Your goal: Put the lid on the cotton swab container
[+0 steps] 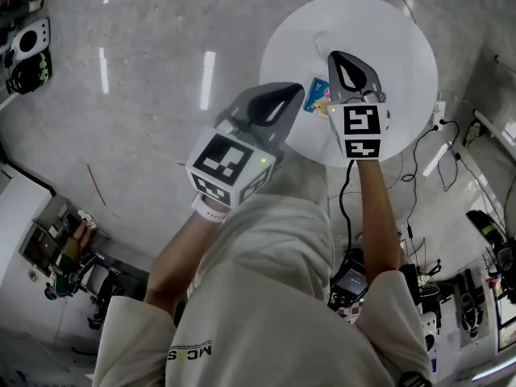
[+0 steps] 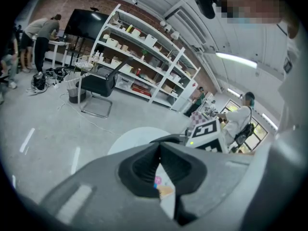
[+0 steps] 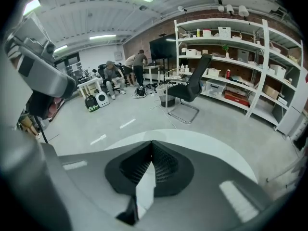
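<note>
A blue, colourfully printed cotton swab container (image 1: 317,97) lies on the round white table (image 1: 403,47), near its front-left edge. I cannot make out a lid. My left gripper (image 1: 298,91) hovers at the table's left edge, jaws shut with tips touching and nothing between them. A colourful bit of the container (image 2: 162,186) shows through the gap below its jaws in the left gripper view. My right gripper (image 1: 333,55) is over the table just right of the container, also shut and empty. Its marker cube (image 2: 207,134) shows in the left gripper view.
Cables (image 1: 419,160) and devices lie on the grey floor to the right of the table. A black office chair (image 3: 190,88) and white shelves (image 3: 240,57) stand beyond the table (image 3: 192,141). People sit and stand at the far back.
</note>
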`<act>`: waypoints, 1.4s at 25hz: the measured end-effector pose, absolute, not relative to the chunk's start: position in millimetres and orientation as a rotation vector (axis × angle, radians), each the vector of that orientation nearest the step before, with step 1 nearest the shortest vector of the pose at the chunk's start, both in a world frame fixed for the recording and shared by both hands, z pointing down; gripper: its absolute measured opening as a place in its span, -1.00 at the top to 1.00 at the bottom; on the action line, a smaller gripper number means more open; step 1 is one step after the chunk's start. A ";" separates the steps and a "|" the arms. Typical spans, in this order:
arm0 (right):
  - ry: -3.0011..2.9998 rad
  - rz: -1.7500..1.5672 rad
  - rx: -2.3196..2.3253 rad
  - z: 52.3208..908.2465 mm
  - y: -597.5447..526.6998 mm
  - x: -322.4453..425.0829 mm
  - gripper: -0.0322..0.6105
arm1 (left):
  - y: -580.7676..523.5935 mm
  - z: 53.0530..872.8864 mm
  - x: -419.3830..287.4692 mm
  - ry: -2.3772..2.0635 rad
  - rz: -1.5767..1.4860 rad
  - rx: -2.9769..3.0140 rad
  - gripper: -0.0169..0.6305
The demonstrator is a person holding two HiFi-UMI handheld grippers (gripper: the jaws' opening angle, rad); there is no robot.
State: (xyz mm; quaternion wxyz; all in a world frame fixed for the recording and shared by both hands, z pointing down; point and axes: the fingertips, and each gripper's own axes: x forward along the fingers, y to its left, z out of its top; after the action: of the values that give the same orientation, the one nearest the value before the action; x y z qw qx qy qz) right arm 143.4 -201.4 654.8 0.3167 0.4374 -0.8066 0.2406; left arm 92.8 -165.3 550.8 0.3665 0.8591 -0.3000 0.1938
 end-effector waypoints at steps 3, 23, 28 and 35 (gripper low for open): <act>-2.129 0.621 1.167 663.5 -200.4 141.1 0.91 | -165.5 556.0 92.3 -0.773 0.498 2.205 0.95; -2.156 0.613 1.249 642.6 -188.2 143.7 0.91 | -141.5 556.0 88.2 -0.775 0.465 2.199 0.95; -2.157 0.621 1.295 624.8 -161.9 138.5 0.91 | -120.1 539.5 72.4 -0.774 0.449 2.224 0.95; -2.189 0.548 1.339 554.8 -121.2 125.4 0.91 | -81.8 483.0 49.9 -0.809 0.400 2.283 0.95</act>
State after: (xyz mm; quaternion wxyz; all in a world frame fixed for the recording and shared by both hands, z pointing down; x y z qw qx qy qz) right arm 125.4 -121.2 554.8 0.2557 0.4934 -0.8065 0.2020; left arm 49.9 -81.8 483.0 0.3368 0.8757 -0.3103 0.1532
